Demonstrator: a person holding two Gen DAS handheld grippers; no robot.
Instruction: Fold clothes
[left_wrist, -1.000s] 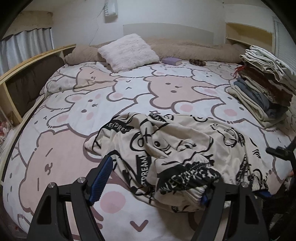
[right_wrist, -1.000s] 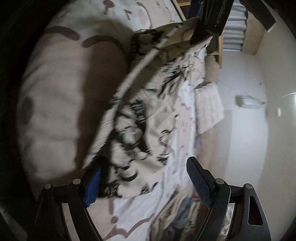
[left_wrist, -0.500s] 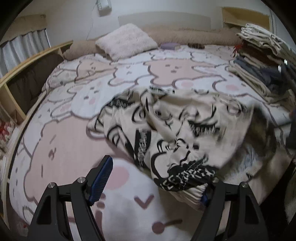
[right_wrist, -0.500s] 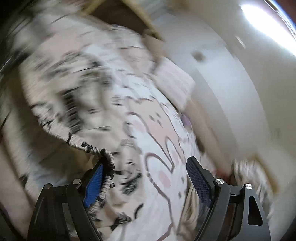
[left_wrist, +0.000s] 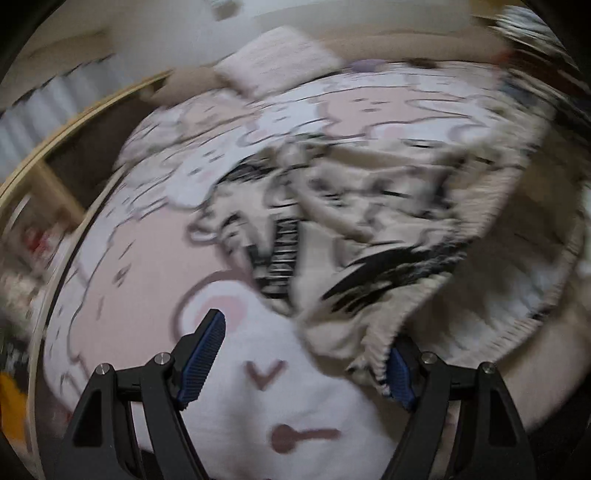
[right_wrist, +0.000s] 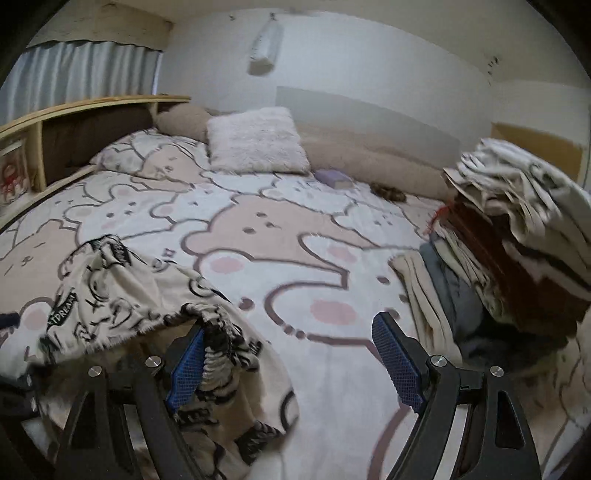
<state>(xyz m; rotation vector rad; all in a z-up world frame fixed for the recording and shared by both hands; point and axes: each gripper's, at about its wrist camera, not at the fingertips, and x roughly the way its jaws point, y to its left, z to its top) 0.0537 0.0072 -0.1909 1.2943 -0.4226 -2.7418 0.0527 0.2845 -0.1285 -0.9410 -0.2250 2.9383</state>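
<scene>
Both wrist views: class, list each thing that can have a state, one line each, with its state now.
Printed garment: unfolded, rumpled, its ribbed hem draped over one finger of each gripper.
Left gripper: jaws wide open.
Right gripper: jaws wide open.
Stack of clothes: folded, piled, leaning.
Fluffy pillow: lying flat at the head of the bed.
Curtain: drawn shut.

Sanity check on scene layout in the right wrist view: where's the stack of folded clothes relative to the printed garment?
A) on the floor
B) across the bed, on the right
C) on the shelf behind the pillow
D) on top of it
B: the stack of folded clothes sits on the bed's right side, while the printed garment lies at lower left.
</scene>
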